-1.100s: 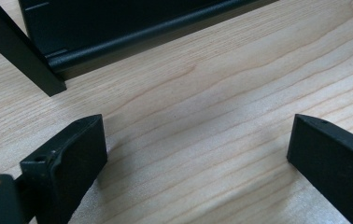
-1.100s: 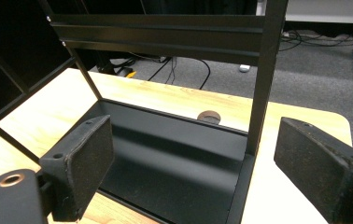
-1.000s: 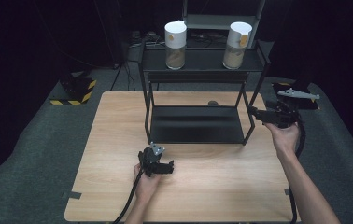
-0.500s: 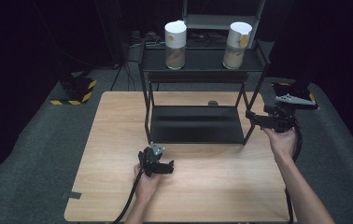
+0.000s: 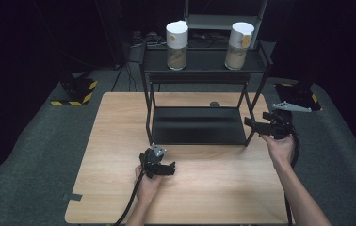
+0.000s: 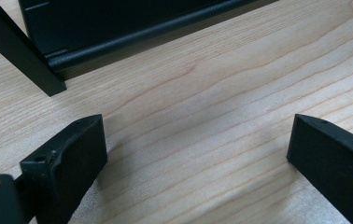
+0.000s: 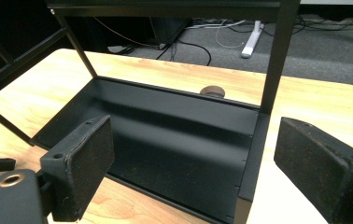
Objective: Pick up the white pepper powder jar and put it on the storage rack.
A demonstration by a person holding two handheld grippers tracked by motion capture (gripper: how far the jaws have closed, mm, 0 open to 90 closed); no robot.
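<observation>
Two grippers are out over the wooden counter (image 5: 119, 141), seen from the high view. The left gripper (image 5: 166, 168) rests low on the wood in front of the black shelf rack (image 5: 197, 125), jaws apart and empty. The right gripper (image 5: 251, 123) hangs at the rack's right front leg (image 5: 253, 121), pointing in toward the lower shelf, jaws also wide and empty. Two white-capped jars (image 5: 176, 39) (image 5: 239, 39) stand well apart on the top shelf, and a small dark disc (image 5: 214, 104) lies on the counter behind the rack.

From the left gripper view, both pads (image 6: 79, 154) sit spread over bare wood, with the rack's lower shelf edge (image 6: 132, 39) ahead and nothing between them.

From the right gripper view, the pads (image 7: 88, 161) frame the empty lower shelf (image 7: 165, 144), and the upright leg (image 7: 277, 60) stands just to the right of centre.

The risk I'd judge from here: the right gripper is close to that leg, so a careless push inward could knock the frame, shift the rack and topple the tall jars above.
</observation>
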